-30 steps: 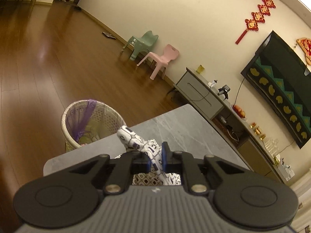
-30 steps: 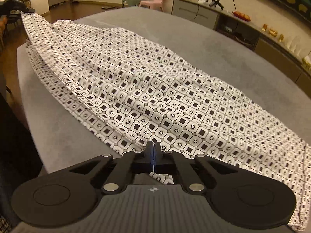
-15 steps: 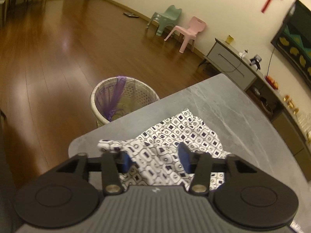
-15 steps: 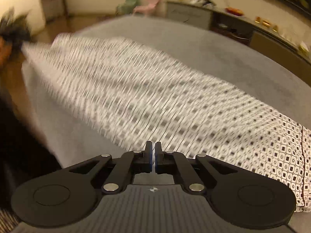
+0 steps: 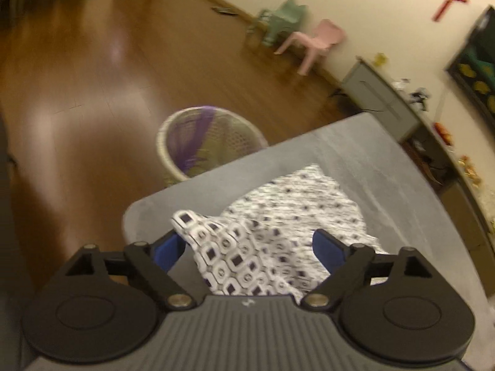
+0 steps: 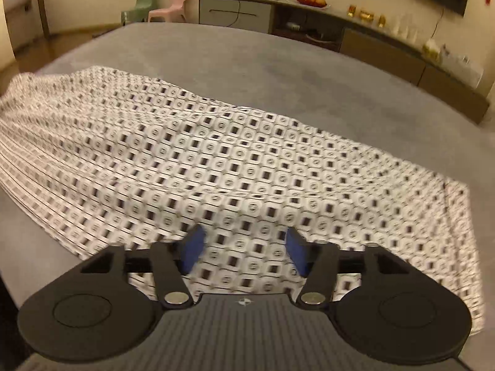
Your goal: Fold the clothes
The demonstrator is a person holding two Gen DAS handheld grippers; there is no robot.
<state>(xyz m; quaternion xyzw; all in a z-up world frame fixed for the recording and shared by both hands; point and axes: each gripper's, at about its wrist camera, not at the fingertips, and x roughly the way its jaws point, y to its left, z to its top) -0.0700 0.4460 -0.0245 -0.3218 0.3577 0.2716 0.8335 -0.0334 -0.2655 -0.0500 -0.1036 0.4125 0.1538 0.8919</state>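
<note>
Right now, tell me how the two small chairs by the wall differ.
The green chair stands farther along the wall than the pink chair, which is nearer the cabinet. The green one is partly hidden behind the pink one in the right wrist view. Both are small plastic chairs on the wooden floor.

Garment (image 6: pixel 235 154) spread on table (image 6: pixel 278 71), along near edge. Basket (image 5: pixel 210 145) on floor beyond table corner. 2 chairs (image 5: pixel 312 40) by far wall; sideboard (image 6: pixel 309 15) behind table.

Home living room: wood floor (image 5: pixel 92 61), kids' chairs (image 5: pixel 315 41), sideboard (image 6: pixel 340 27).
</note>
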